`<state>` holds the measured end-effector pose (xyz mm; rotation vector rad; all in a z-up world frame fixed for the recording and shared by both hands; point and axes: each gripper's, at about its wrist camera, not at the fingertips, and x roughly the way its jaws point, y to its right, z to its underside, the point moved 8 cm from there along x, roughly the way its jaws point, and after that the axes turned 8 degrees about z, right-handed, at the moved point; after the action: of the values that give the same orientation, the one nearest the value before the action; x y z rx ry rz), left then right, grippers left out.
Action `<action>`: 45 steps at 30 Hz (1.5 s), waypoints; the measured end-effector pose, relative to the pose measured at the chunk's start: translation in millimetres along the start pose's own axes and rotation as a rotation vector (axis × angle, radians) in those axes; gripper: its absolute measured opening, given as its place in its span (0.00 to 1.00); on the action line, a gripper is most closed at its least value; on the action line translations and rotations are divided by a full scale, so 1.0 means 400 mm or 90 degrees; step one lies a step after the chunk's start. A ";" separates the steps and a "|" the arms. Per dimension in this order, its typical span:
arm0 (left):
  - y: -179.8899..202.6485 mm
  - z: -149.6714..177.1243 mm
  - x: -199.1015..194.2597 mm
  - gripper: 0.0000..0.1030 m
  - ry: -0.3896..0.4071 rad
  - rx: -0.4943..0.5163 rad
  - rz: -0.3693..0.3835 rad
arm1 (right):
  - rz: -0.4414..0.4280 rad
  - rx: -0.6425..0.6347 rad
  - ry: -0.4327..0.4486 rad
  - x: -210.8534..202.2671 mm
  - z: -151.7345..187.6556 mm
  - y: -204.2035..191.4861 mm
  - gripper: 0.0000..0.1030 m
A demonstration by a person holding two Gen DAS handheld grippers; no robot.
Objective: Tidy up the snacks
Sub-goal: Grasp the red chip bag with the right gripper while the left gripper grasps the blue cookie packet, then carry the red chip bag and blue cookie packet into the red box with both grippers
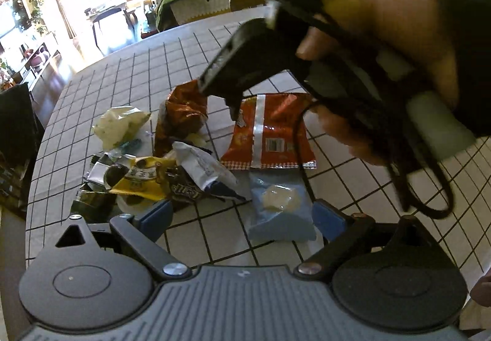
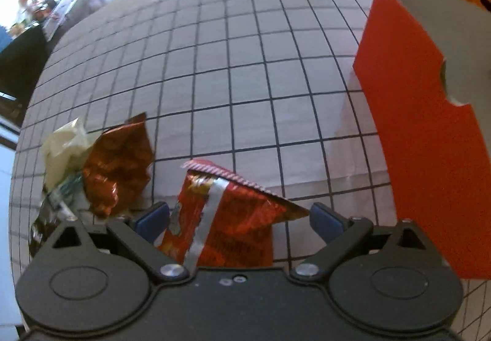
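red snack packet (image 2: 227, 218) is framed by wide-spread jaws of right gripper (image 2: 239, 215), on grid tablecloth (image 2: 245, 80).
its long axis runs away from camera, silver seam lengthwise; left gripper (image 1: 242, 215) jaws are spread around blue packet (image 1: 280, 212).

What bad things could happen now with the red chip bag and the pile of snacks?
The right gripper is open around the red chip bag, whose far end tilts up, so a closing grip may catch only a corner and the bag might slip. The crumpled brown bag lies close to its left finger and could get bumped. The left gripper is open over the light blue packet, close to the right one, so they might collide.
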<state>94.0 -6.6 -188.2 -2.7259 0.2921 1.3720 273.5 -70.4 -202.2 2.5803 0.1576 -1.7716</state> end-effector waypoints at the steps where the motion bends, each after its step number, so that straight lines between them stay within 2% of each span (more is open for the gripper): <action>1: 0.001 0.000 0.001 0.95 0.000 -0.002 0.001 | 0.006 0.002 -0.005 0.006 0.000 -0.002 0.96; 6: -0.013 0.001 0.008 0.93 -0.008 -0.018 0.002 | 0.037 -0.021 0.005 0.022 -0.001 -0.017 0.96; 11: -0.020 0.002 0.019 0.92 -0.014 -0.026 0.006 | 0.042 -0.056 0.004 0.030 0.016 -0.038 0.94; 17: -0.026 0.005 0.031 0.89 -0.023 -0.036 0.015 | -0.002 -0.098 -0.001 0.014 0.048 -0.023 0.84; 23: -0.003 -0.001 0.048 0.89 -0.028 -0.018 0.047 | -0.039 -0.139 0.003 -0.018 0.114 0.069 0.67; 27: 0.015 -0.010 0.078 0.88 -0.054 -0.013 0.070 | -0.068 -0.145 -0.006 -0.055 0.155 0.139 0.66; 31: 0.028 -0.016 0.117 0.81 -0.089 -0.010 0.082 | -0.091 -0.137 -0.004 -0.095 0.183 0.213 0.66; 35: 0.038 -0.014 0.152 0.62 -0.123 -0.014 0.092 | -0.105 -0.139 0.011 -0.146 0.194 0.264 0.66; 37: 0.040 -0.014 0.168 0.56 -0.135 -0.016 0.088 | -0.105 -0.139 0.017 -0.161 0.205 0.291 0.66; 39: 0.043 -0.016 0.174 0.54 -0.133 -0.011 0.084 | -0.108 -0.133 0.017 -0.175 0.208 0.307 0.66; 41: 0.043 -0.015 0.174 0.46 -0.130 -0.008 0.080 | -0.109 -0.129 0.017 -0.188 0.207 0.326 0.66; 45: 0.046 -0.016 0.173 0.45 -0.129 -0.010 0.084 | -0.109 -0.124 0.019 -0.180 0.208 0.313 0.66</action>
<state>135.5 -34.9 -239.6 -2.5912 0.4543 1.6754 181.5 -205.9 -171.5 2.5201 0.5389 -1.6720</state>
